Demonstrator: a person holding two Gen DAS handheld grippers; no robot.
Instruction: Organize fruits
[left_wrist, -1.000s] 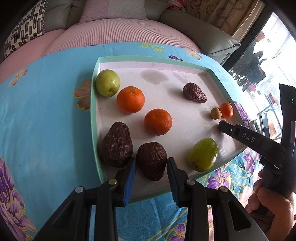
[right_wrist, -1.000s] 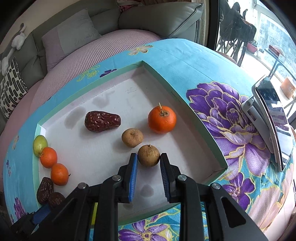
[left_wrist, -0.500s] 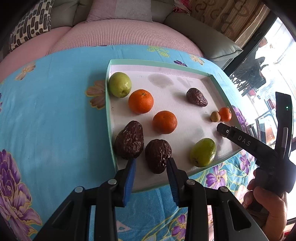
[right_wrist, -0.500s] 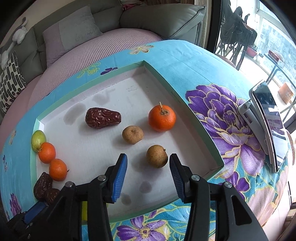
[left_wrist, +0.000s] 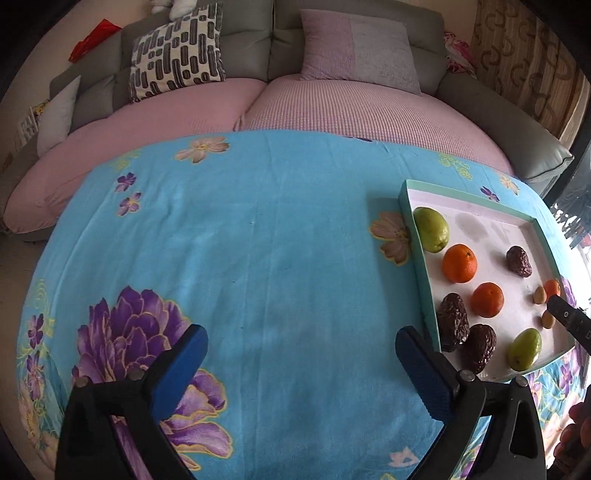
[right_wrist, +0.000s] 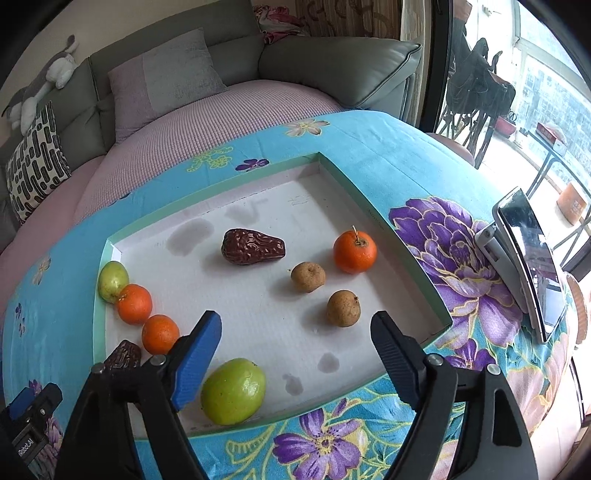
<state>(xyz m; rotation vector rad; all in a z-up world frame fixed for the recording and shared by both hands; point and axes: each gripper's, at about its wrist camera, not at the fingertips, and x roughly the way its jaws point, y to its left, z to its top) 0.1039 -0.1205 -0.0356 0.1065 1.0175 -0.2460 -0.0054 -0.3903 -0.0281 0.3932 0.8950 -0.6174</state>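
Note:
A green-rimmed white tray holds the fruit. Along its left side lie a green fruit, two oranges and two dark dates. A third date, an orange and two small brown fruits lie toward the right, and a green fruit lies at the front. My right gripper is open and empty above the tray's front. My left gripper is open and empty over the bare blue cloth, left of the tray.
The table wears a blue floral cloth. A phone on a stand sits right of the tray. A pink and grey sofa with cushions curves behind the table. A window and chairs lie to the right.
My right gripper let go of a small brown fruit, opened wide and pulled back. My left gripper opened wide and swung left, away from the dates, over the cloth.

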